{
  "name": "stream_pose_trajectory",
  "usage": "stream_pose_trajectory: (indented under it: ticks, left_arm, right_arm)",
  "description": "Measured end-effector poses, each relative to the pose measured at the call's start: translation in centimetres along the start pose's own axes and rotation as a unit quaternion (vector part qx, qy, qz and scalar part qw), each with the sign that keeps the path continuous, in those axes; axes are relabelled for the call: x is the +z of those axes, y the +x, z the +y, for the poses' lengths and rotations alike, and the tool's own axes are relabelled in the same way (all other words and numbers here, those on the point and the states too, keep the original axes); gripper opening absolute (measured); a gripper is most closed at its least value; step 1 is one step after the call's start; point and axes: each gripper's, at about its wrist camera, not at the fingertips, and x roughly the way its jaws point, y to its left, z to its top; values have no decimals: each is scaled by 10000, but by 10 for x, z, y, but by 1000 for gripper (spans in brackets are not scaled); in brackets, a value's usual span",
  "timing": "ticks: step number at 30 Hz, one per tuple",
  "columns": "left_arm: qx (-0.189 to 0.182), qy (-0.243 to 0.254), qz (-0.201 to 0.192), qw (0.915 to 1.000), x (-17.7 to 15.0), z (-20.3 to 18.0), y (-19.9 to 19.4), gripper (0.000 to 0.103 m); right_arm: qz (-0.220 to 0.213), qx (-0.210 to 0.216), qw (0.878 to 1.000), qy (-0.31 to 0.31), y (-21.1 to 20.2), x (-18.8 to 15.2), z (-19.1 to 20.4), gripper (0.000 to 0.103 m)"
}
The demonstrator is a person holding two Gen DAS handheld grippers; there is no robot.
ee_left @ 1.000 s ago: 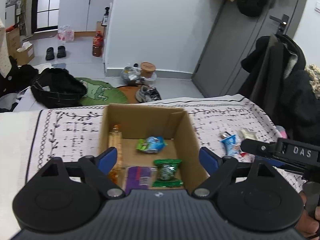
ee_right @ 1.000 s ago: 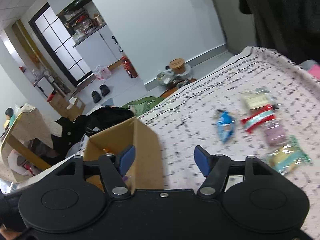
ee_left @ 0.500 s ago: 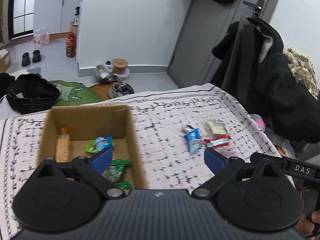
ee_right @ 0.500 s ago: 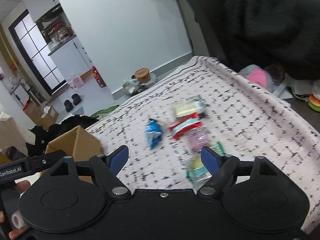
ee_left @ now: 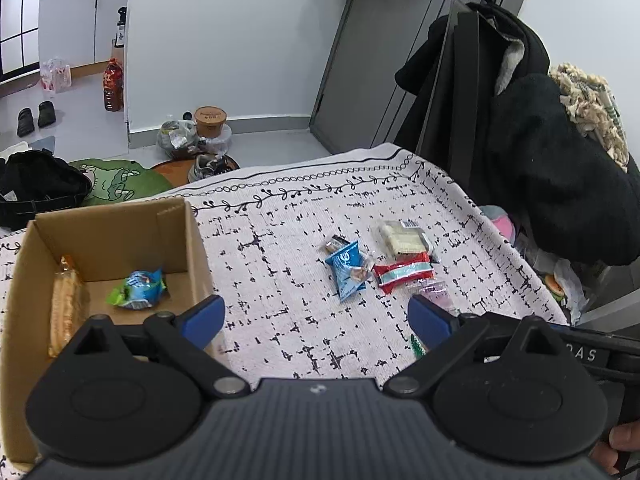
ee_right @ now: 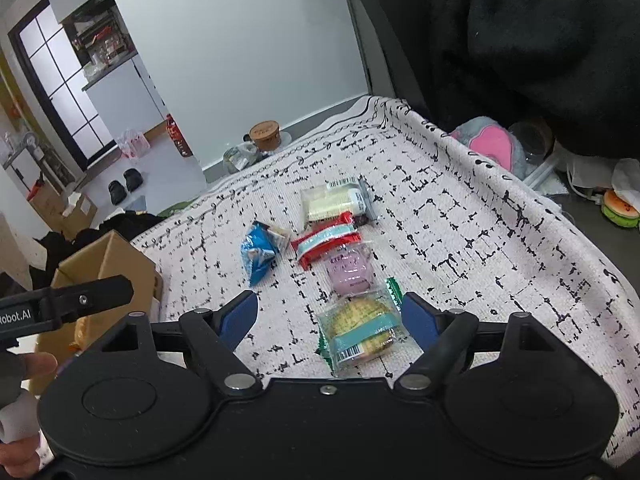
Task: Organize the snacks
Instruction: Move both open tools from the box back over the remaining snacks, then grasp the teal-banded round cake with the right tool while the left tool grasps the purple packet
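My left gripper point(ee_left: 316, 318) is open and empty over the patterned cloth point(ee_left: 280, 280), between the cardboard box point(ee_left: 100, 240) and the loose snacks. The box holds a green-blue packet point(ee_left: 138, 290) and an orange-brown packet point(ee_left: 64, 308). On the cloth lie a blue packet point(ee_left: 346, 270), a red packet point(ee_left: 404, 276), a pale cream packet point(ee_left: 404, 240) and a purple packet point(ee_right: 350, 270). My right gripper point(ee_right: 329, 316) is open just above a yellow cake packet with a teal band point(ee_right: 362, 332). That packet lies between its blue fingertips point(ee_right: 240, 314), and the pads do not touch it.
Black coats point(ee_left: 540, 140) hang close by the table's right side. A pink plush point(ee_right: 492, 144) and small items lie below the cloth's right edge point(ee_right: 560, 216). Shoes, bottles and a black bag point(ee_left: 36, 184) sit on the floor beyond the far edge. A hand point(ee_right: 20, 368) holds the left gripper.
Both grippers have swung right, away from the box and toward the loose snacks. The right gripper now hangs over the yellow cake packet, its jaws a little wider than before.
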Motion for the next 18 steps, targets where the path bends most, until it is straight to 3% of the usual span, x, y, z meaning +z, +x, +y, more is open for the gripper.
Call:
stream_pose_trajectory:
  ticks: [5, 18]
  left_arm:
    - [30, 44, 112, 9999, -3, -5, 11, 96]
    - [105, 146, 260, 9995, -8, -10, 33, 95]
  right_arm:
    - [112, -118, 9999, 13, 13, -3, -5, 91]
    - [310, -393, 9973, -531, 54, -17, 5, 99]
